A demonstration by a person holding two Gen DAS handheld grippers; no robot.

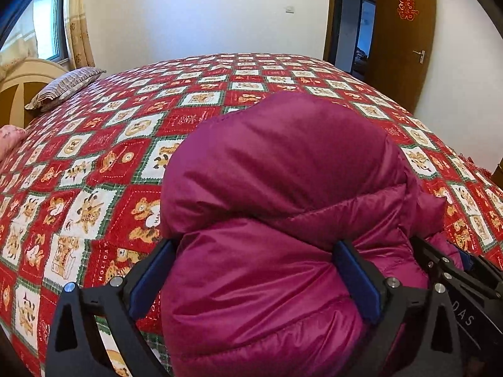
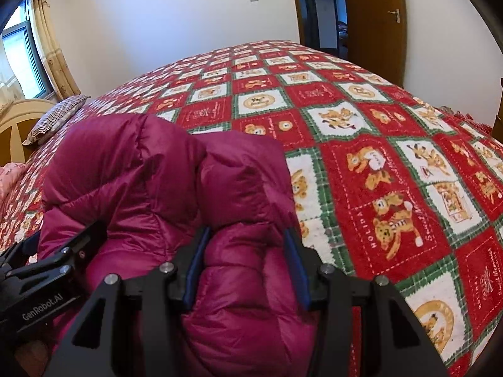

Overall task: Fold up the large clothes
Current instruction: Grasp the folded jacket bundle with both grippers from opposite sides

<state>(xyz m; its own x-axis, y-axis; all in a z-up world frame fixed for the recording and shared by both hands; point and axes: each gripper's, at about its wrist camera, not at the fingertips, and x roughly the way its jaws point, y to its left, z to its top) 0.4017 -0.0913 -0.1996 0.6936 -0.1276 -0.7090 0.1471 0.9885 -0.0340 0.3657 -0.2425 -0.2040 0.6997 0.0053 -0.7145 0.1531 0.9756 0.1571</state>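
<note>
A puffy magenta down jacket (image 1: 276,172) lies bundled in thick folds on the bed's red checked tiger quilt (image 1: 94,163). My left gripper (image 1: 254,251) stands wide around the jacket's near left bulge; the right pad dents the fabric and the left pad sits beside its edge with a strip of quilt showing, so it is open. My right gripper (image 2: 246,235) is shut on a narrower fold of the jacket (image 2: 151,169) at its near right end. Each gripper shows in the other's view: the right gripper (image 1: 456,270), the left gripper (image 2: 47,267).
The quilt (image 2: 393,172) spreads far beyond and to both sides of the jacket. A striped pillow (image 1: 66,86) and a pink one (image 1: 9,138) lie by the headboard (image 1: 25,84) at the left. An open brown door (image 1: 402,40) stands at the far right.
</note>
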